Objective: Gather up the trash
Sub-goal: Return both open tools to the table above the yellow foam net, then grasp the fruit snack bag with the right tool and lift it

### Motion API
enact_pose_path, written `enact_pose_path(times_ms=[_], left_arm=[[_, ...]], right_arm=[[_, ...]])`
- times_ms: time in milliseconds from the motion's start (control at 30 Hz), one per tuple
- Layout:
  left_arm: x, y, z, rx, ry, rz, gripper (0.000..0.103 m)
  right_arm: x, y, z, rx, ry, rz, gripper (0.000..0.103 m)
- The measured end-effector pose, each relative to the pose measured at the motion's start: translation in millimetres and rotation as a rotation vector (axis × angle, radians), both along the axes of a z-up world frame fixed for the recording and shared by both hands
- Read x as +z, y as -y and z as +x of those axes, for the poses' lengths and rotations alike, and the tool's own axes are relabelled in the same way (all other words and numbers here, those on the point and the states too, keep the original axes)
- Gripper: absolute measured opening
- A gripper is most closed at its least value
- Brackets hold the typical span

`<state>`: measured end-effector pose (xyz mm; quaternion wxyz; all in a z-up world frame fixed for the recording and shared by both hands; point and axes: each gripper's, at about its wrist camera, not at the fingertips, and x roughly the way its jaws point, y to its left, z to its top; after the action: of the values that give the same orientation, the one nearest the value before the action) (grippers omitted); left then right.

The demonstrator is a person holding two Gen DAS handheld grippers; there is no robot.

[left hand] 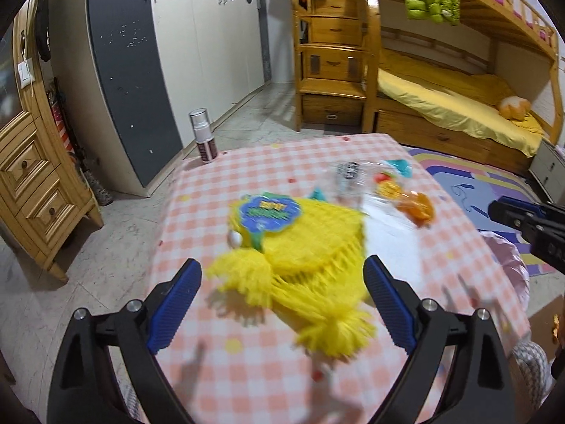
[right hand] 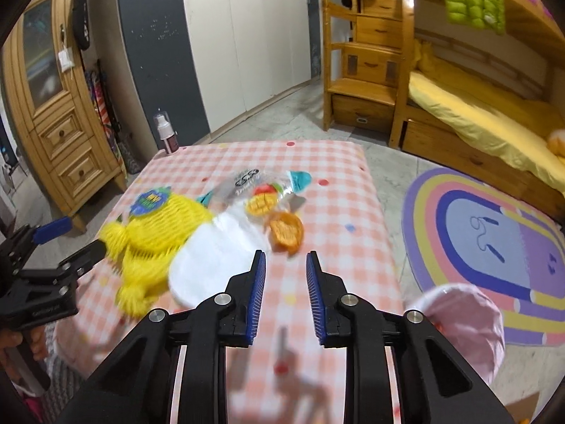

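While our left hand-held gripper (left hand: 282, 282) spreads its jaws wide around the yellow mesh bag (left hand: 300, 247) on the checked worktop (left hand: 247, 371), our right hand-held gripper (right hand: 286, 293) hovers with a narrower gap, holding nothing. Beside the bag lie a white paper (right hand: 215, 261) and a clear fruit-print wrapper (right hand: 268, 198), and a pink bin (right hand: 469, 321) stands at the worktop's right edge.

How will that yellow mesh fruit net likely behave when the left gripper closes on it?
The yellow mesh net looks soft and floppy, with frayed tufted ends, so it would probably crumple and dangle rather than hold shape. It seems light for its size. The open left gripper straddles it, so its weave should catch on the ribbed pads.
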<state>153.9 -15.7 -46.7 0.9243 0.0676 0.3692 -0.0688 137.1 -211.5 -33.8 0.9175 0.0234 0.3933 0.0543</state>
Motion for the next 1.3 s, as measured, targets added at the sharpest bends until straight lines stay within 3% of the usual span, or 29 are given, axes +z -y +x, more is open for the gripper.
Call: enact_pose_path(times_ms=[100,300,433,567,667,733,767,833,933,1133,1300], left_arm=[[-5,-4,22,0.018,-0.01,0.014,0.09],[-15,-7,57,0.042,-0.033,0.037,0.09],[-22,-9,74,0.053,-0.046,0.044,0.09],[-30,-8,84,0.049,-0.059,0.054,0.09],[-36,-7,86,0.048,-0.073,0.065,0.09],[-38,-6,85,0.05,-0.077,0.071,0.09],[-38,-6,83,0.052,-0.078,0.074,0.09],[-35,-6,80,0.053,-0.074,0.073,0.09],[-22,-7,69,0.055,-0.053,0.07,0.09],[-3,-1,48,0.038,-0.028,0.04,0.09],[-4,21,30,-0.021,-0.041,0.03,0.092]], right_arm=[[-13,-4,36,0.002,-0.036,0.02,0.045],[-40,-9,94,0.036,-0.107,0.047,0.065],[-55,-9,120,0.044,-0.149,0.075,0.073],[-66,-12,139,0.058,-0.17,0.113,0.073],[-66,-15,142,0.068,-0.162,0.136,0.058],[-61,-17,139,0.07,-0.144,0.13,0.036],[-57,-18,136,0.071,-0.137,0.131,0.03],[-46,-16,127,0.073,-0.111,0.154,0.01],[-22,-19,112,0.094,-0.043,0.188,0.001],[39,-25,64,0.111,0.135,0.176,0.0],[59,-17,23,0.058,0.203,0.061,0.0]])
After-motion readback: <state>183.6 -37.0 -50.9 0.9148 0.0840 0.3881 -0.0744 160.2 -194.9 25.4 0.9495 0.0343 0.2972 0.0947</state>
